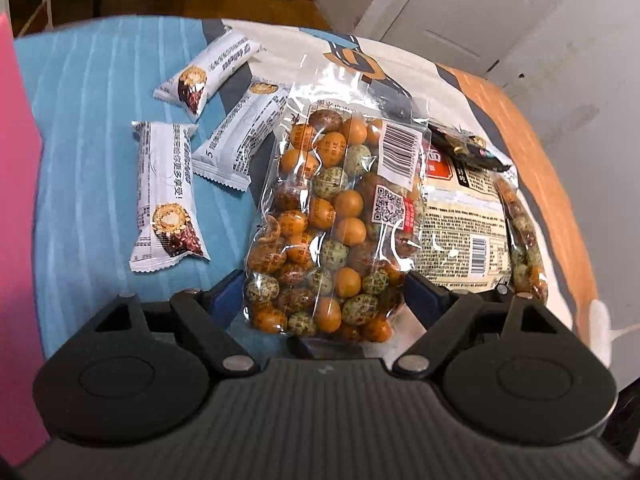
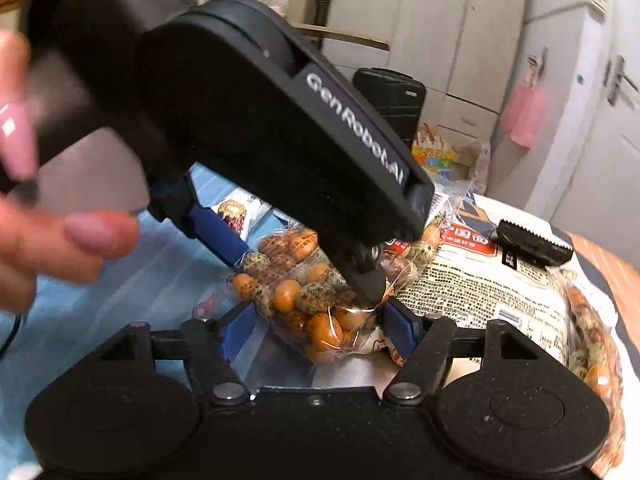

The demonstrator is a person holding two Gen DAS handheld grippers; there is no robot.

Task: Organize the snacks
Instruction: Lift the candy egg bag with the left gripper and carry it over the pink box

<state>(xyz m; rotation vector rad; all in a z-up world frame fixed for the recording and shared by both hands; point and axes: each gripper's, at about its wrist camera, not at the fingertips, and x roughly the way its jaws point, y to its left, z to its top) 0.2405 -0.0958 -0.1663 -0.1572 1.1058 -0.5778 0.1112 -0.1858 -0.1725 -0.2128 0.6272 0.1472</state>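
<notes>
A clear bag of orange and speckled coated nuts [image 1: 320,208] lies lengthwise between the blue pads of my left gripper [image 1: 320,292], which touch its two sides near the close end. The right wrist view shows the left gripper [image 2: 306,270] reaching down from the upper left, one finger dug into the bag [image 2: 304,300]. My right gripper [image 2: 320,332] has its pads against the near end of the same bag. Three white wrapped chocolate bars [image 1: 164,192] lie left of the bag on the blue striped cover [image 1: 88,120].
A beige printed pack [image 1: 460,220] with a small black packet [image 1: 468,148] on it lies right of the bag. A second nut bag [image 1: 524,248] sits at the far right edge. A pink surface [image 1: 16,240] stands at the left. A person's hand [image 2: 60,240] holds the left gripper.
</notes>
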